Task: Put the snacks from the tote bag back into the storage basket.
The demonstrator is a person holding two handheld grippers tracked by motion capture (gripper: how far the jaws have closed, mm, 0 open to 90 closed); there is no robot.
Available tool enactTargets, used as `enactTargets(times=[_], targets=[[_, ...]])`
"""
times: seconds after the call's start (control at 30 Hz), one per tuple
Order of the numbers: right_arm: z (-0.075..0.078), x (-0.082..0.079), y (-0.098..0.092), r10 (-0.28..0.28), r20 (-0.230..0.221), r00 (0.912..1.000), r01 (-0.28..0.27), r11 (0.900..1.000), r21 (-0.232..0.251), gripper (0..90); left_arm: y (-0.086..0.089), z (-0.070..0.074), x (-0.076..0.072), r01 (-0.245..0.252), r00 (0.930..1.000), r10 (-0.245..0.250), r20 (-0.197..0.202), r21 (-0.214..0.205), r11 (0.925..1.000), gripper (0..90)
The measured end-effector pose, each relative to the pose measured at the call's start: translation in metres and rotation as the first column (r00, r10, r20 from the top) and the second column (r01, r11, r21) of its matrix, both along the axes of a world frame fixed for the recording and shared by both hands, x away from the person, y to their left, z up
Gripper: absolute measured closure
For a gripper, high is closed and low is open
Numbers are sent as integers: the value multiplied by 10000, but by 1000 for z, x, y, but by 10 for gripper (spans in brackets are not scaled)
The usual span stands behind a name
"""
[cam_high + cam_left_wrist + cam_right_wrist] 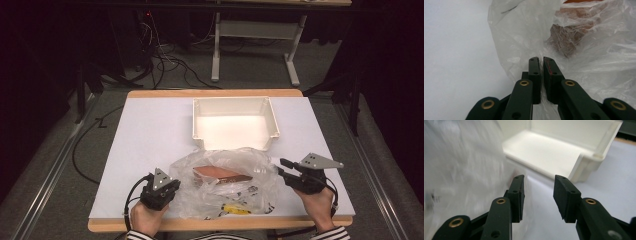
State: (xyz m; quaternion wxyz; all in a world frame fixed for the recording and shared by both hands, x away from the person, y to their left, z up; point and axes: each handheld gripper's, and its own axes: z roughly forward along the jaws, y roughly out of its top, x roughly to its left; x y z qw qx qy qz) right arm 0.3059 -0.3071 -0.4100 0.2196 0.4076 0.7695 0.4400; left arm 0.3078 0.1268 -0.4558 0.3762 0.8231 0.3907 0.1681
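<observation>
A crumpled clear plastic bag [222, 161] lies at the table's near edge. Inside it sits a reddish-brown block [220, 173], with something yellow [236, 209] lower in the bag. My left gripper [175, 183] is at the bag's left edge. In the left gripper view its jaws [541, 60] are pinched on a fold of the bag's film [524, 30], and the brown block [566, 37] shows through beyond. My right gripper [281, 168] is just right of the bag, open and holding nothing [540, 178], with the bag [461, 170] at its left.
An empty white plastic bin [235, 100] stands behind the bag in the middle of the white table [150, 135], and its corner [599, 157] lies ahead of the right gripper. Cables and a desk frame are on the floor beyond.
</observation>
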Motion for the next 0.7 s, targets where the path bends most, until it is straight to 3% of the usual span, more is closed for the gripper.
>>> enactTargets(times=[0.1, 0.23, 0.43, 0.67, 0.7], targets=[[15, 8, 4, 88, 109, 9999, -91, 9995, 295, 595, -3, 2, 1, 90, 10000, -90, 13, 30, 10000, 874], [21, 15, 24, 1195, -221, 9926, -1185, 9922, 385, 523, -5, 6, 3, 147, 9999, -147, 82, 8, 9999, 881], [1, 12, 54, 2185, -995, 9707, -2207, 9753, -109, 434, -7, 12, 9, 185, 9994, -181, 303, -142, 9997, 888], [-20, -1, 68, 2603, -1366, 9558, -2710, 9603, -662, 475, -9, 18, 17, 112, 9991, -100, 422, -287, 9995, 892], [-24, -3, 70, 2665, -1404, 9535, -2806, 9554, -920, 486, -9, 18, 18, 126, 9990, -114, 431, -279, 9995, 892]])
